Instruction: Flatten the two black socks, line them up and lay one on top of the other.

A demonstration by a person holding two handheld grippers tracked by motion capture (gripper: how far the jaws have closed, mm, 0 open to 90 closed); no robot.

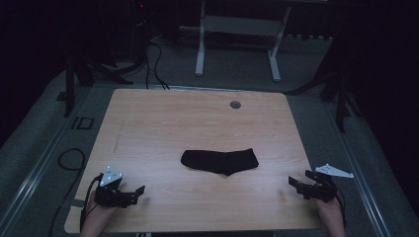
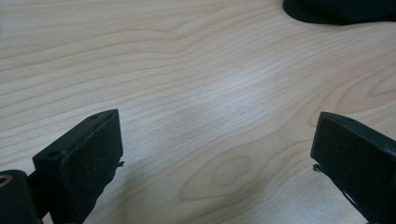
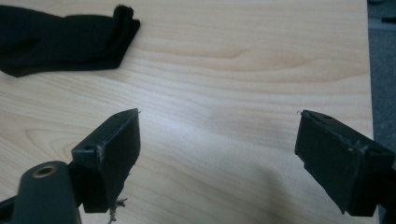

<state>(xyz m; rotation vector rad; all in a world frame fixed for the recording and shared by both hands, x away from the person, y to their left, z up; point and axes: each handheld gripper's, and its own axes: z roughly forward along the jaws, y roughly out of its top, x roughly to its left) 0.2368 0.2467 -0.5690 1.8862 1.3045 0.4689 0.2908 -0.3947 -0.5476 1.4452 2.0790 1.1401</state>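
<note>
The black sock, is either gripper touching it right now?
No, the black sock lies alone mid-table, with the left gripper and right gripper apart from it.

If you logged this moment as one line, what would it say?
left gripper: open, empty | right gripper: open, empty | black sock: flat mid-table, untouched | table: wood

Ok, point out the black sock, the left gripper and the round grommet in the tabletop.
black sock [image 1: 220,161]: high view, mid-body of the fabric.
left gripper [image 1: 138,193]: high view, between its open jaw tips.
round grommet [image 1: 235,104]: high view, its centre.
</note>
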